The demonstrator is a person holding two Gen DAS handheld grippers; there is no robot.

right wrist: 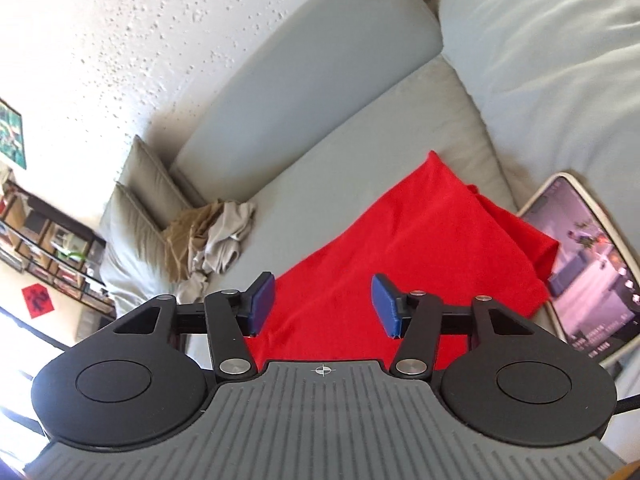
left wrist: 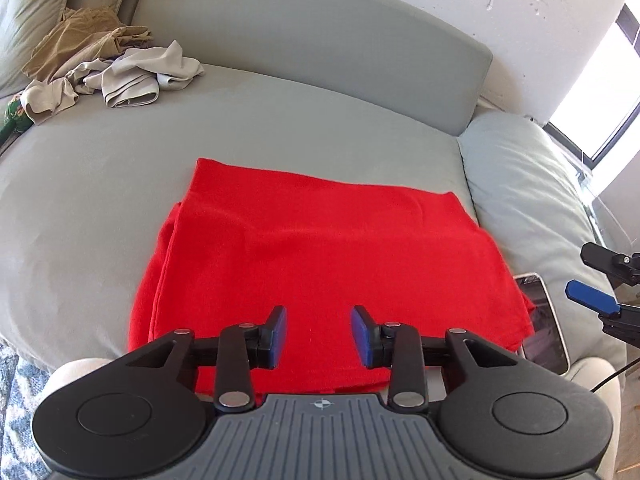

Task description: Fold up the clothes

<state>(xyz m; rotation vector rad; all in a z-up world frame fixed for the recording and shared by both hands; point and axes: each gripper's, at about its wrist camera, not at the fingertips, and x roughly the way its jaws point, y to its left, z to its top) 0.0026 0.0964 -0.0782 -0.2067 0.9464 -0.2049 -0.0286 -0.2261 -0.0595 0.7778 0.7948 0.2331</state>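
Left gripper (left wrist: 319,334): closest to the lens in the left wrist view; its two blue-padded fingers (left wrist: 280,330) stand apart with nothing between them, poised over the near edge of the red garment.
Right gripper (right wrist: 322,306): closest in the right wrist view; fingers likewise spread wide and holding nothing, above the near part of the red cloth. In the left wrist view it shows at about 3 o'clock (left wrist: 592,298), off the cloth's right edge.
Containers: the only thing bearing others is the grey sofa (left wrist: 100,184); on its seat lie the red garment, a heap of clothes and a tablet.
Red garment (left wrist: 320,248): lies flat mid-seat, at 12 o'clock from the left gripper. It is folded into a rough rectangle, with layered edges showing down its left side and a few shallow creases on top. In the right wrist view (right wrist: 404,248) a lower layer juts out at its 2 o'clock corner.
Unfolded clothes (left wrist: 100,68): a crumpled heap of tan and pale grey pieces at 10 o'clock on the seat, against a back cushion (left wrist: 32,12), well apart from the red garment.
Tablet (right wrist: 588,264): screen lit, at 3 o'clock, just beside the garment's right edge, which seems to overlap its corner; it rests by the pale pillow (left wrist: 528,184).
Wall (right wrist: 120,32): white, rough-textured, behind the sofa.
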